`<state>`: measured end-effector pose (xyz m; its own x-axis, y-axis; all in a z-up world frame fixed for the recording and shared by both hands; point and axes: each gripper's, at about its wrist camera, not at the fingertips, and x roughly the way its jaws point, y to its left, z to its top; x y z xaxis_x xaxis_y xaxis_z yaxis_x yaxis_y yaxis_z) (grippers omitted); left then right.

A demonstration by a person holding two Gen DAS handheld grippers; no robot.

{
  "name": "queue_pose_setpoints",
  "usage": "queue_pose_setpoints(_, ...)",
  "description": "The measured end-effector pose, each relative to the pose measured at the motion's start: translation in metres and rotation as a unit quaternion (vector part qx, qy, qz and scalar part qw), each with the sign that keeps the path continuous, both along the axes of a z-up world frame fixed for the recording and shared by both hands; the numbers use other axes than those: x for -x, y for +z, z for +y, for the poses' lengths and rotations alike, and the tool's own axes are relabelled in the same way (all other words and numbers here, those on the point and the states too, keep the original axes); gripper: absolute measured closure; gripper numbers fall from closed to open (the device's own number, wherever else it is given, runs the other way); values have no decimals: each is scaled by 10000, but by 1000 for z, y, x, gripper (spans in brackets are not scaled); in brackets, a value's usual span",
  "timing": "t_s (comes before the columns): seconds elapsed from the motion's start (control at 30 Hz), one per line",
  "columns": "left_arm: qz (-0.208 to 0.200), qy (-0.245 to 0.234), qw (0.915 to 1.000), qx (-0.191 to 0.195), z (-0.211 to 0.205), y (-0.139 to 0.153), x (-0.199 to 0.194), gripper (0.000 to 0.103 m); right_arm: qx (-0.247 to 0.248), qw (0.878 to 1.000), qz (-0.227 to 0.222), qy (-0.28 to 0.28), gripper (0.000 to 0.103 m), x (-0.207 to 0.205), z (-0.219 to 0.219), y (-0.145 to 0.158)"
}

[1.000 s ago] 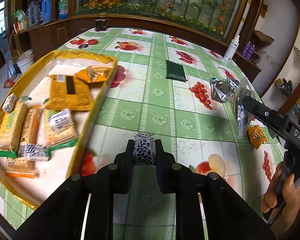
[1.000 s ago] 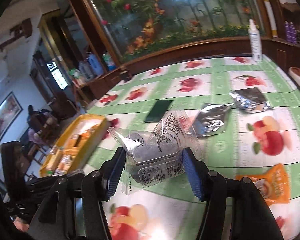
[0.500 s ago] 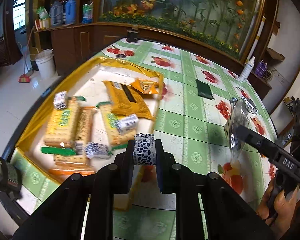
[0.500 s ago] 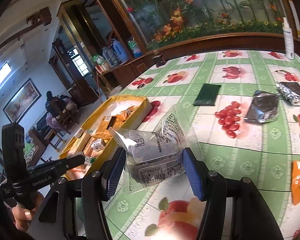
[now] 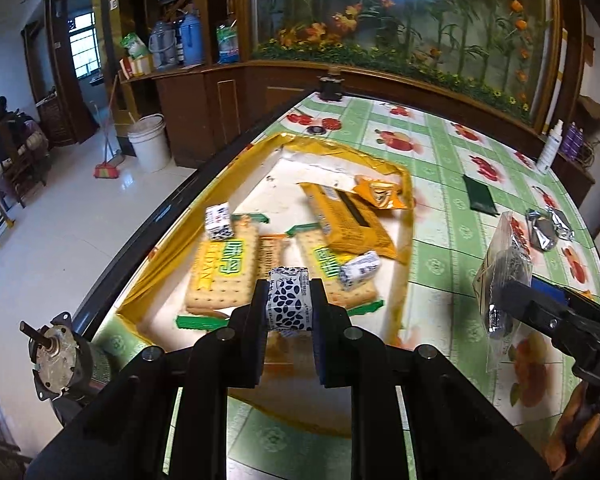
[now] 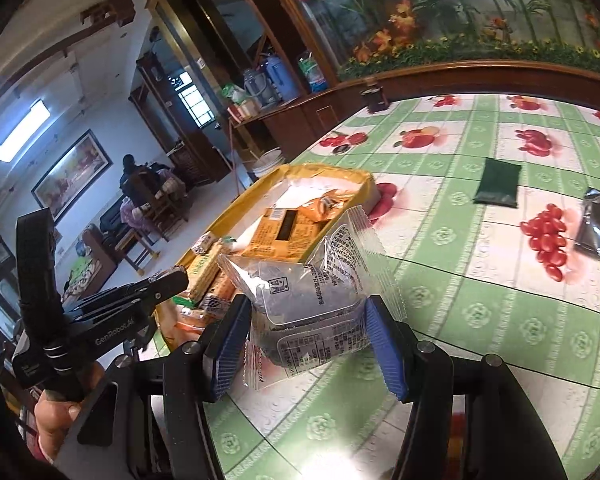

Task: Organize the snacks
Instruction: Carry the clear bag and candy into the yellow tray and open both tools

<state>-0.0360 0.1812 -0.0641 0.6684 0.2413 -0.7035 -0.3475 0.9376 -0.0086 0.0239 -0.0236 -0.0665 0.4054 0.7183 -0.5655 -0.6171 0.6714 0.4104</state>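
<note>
The left gripper (image 5: pixel 290 306) is pinching a small white sweet with a blue leaf pattern (image 5: pixel 291 303) between its tips, held up over the near end of the yellow tray (image 5: pixel 407 216). That looks deliberate: carried high, it can be let go among the snacks already lying there. In the left view the biscuit packs (image 5: pixel 224 276) with green lettering sit at about eleven o'clock from the sweet, and two more blue-and-white sweets (image 5: pixel 219 222) rest on them.

The right gripper (image 6: pixel 306 330) is closed on a clear plastic packet of something dark (image 6: pixel 306 302), its crimped edge sticking up, over the green fruit-print tablecloth (image 6: pixel 500 300) just short of the tray, which lies at about eleven o'clock in that view. I'd judge it is next in line.

Writing: "GenRobot.AI" on the left tool's handle, "DAS" on the right one. The packet's print is too small to read. A dark green pouch (image 6: pixel 497 181) and a silver foil pouch (image 6: pixel 598 224) wait farther out.
</note>
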Motion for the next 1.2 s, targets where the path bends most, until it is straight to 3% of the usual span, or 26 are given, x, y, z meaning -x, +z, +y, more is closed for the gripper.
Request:
queue_pose_setpoints(0.4, 76, 350, 9993, 102, 35, -10, 6, 87, 225, 9980, -49, 589, 43, 13, 66, 0)
queue_pose_setpoints(0.67, 98, 423, 9989, 149, 50, -12, 1, 87, 301, 9976, -75, 618, 42, 5, 93, 0)
queue_pose_setpoints(0.83, 142, 435, 9988, 196, 55, -16, -5, 87, 365, 9974, -118, 616, 60, -2, 103, 3)
queue_pose_setpoints(1.2, 122, 461, 9989, 30, 53, -9, -6, 86, 333, 9974, -45, 639, 59, -2, 104, 0)
